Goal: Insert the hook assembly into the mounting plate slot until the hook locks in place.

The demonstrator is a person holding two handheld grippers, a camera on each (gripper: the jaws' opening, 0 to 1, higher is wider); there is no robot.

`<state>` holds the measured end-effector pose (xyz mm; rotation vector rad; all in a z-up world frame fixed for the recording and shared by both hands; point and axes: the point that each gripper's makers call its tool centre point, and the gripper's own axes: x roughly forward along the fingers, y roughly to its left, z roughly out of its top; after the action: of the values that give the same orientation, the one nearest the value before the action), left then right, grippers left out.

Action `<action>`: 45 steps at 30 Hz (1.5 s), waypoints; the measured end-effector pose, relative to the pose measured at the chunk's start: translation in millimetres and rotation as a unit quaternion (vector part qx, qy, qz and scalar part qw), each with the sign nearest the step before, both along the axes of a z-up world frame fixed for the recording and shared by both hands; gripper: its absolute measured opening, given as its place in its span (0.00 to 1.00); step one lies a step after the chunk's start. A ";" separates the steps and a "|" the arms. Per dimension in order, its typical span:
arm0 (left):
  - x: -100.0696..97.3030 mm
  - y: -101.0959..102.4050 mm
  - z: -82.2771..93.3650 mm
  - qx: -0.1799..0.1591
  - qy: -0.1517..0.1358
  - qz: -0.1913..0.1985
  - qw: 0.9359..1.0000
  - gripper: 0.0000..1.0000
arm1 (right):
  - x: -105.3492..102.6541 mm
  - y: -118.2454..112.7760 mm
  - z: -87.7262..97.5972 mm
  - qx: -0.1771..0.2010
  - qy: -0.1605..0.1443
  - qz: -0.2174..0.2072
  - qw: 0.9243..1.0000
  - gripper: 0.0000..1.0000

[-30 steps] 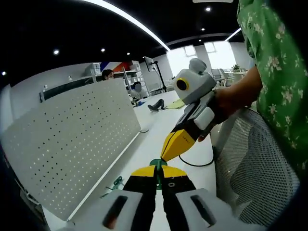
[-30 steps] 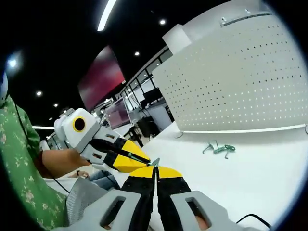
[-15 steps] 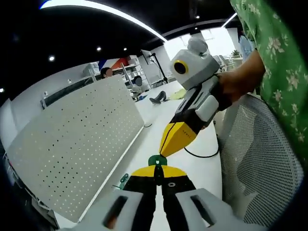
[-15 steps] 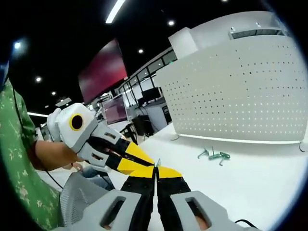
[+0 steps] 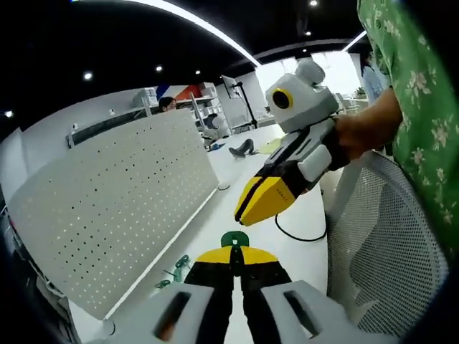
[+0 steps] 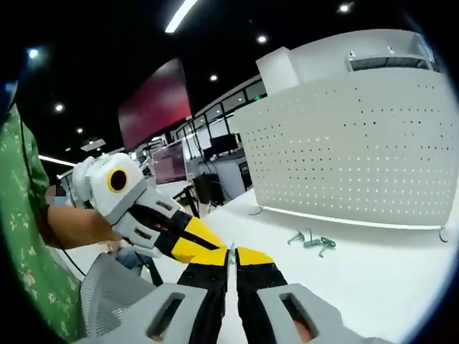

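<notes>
Green hook (image 5: 234,239) between left jaws (tips).

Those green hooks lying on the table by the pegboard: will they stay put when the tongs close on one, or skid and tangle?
The green hooks look thin and wiry, so probably light and apt to skid on the smooth white table. They lie bunched and overlapping near the pegboard, so lifting one may drag a neighbour along. Their bent shape likely stops them rolling.
</notes>
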<state>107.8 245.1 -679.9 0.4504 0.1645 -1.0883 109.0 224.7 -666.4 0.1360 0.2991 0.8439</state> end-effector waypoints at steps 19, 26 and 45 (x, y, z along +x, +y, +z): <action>41.2 37.8 18.2 -0.082 0.043 0.117 0.989 0.02 | 20.3 -19.8 14.0 -0.054 -0.096 -0.049 0.993 0.36; 53.3 49.9 22.8 -0.104 0.057 0.149 0.982 0.02 | 27.7 -28.7 17.9 -0.055 -0.103 -0.071 0.991 0.56; 117.2 103.3 74.6 -0.152 0.015 0.291 0.944 0.02 | 44.8 -50.3 37.9 -0.043 -0.121 -0.113 0.985 1.00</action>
<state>225.0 348.3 -605.4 0.0892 0.1413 -0.5228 153.8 174.4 -628.4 -0.0142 0.0881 0.6141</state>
